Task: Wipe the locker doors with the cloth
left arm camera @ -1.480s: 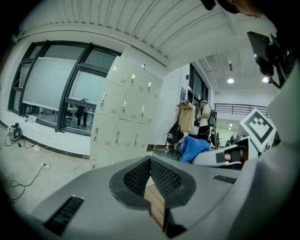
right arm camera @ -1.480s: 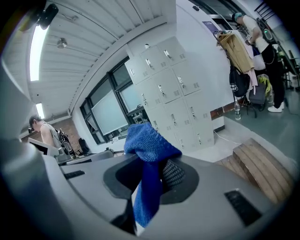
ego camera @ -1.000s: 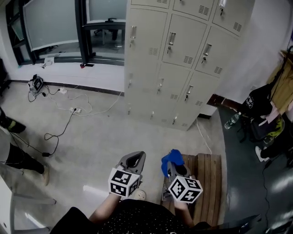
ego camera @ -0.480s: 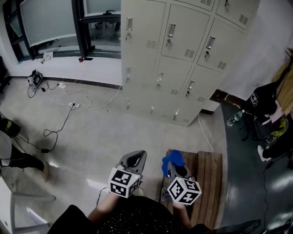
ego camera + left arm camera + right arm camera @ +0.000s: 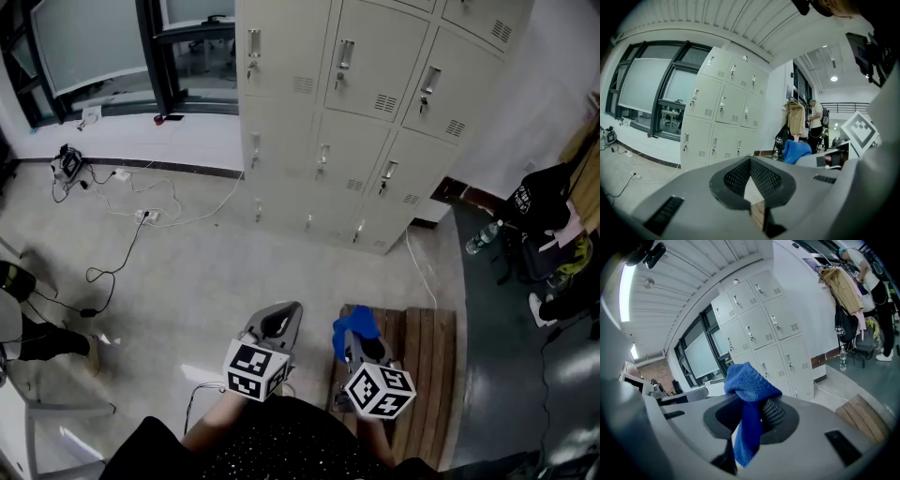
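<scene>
A beige bank of lockers [image 5: 375, 103] stands ahead across the floor, its doors [image 5: 765, 329] shut, with small handles and vents. My right gripper [image 5: 356, 339] is shut on a blue cloth [image 5: 749, 399] that bunches above the jaws and hangs down between them. The cloth [image 5: 352, 323] shows as a blue lump at the gripper's tip in the head view. My left gripper [image 5: 277, 323] is beside it, shut and holding nothing [image 5: 751, 180]. Both grippers are well short of the lockers [image 5: 723, 126].
A wooden pallet [image 5: 427, 361] lies on the floor under my right gripper. White cables [image 5: 150, 211] trail across the floor at left below the windows [image 5: 94, 42]. Bags and a water bottle [image 5: 478, 238] sit at right. A person [image 5: 816, 123] stands by hanging clothes.
The view has moved closer to the lockers, which now sit lower and larger in the head view. Both grippers keep their places and the cloth stays held.
</scene>
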Available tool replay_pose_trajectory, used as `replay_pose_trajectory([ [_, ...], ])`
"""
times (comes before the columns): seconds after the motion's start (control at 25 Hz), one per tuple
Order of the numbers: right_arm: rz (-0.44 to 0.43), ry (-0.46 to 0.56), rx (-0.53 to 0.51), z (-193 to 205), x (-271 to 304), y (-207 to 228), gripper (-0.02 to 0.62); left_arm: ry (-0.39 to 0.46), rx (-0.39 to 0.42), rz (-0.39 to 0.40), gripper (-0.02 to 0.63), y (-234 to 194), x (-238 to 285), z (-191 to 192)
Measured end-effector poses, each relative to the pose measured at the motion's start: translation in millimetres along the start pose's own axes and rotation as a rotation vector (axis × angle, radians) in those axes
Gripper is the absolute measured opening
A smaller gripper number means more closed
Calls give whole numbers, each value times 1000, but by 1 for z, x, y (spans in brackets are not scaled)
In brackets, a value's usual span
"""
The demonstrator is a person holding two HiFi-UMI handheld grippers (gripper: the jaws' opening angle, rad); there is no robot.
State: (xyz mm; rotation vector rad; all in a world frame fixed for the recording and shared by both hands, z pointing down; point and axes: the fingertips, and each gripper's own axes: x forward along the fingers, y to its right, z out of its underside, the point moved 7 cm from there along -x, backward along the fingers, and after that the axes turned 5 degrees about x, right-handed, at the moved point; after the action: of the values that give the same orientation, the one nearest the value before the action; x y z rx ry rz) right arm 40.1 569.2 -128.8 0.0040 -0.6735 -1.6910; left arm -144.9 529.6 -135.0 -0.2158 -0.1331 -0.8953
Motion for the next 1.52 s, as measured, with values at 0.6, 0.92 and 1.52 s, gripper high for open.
replay_pose_trajectory([
  [0.6, 46, -2, 30, -65, 137, 29, 77, -23, 8, 59, 9, -86, 138, -33],
  [0.92, 20, 4, 5, -135, 243, 26, 77, -10, -20, 103, 9, -162, 238, -75],
  [1.52, -29, -2, -108, -209, 401, 56, 77, -45, 47, 162, 9, -250, 393, -102],
])
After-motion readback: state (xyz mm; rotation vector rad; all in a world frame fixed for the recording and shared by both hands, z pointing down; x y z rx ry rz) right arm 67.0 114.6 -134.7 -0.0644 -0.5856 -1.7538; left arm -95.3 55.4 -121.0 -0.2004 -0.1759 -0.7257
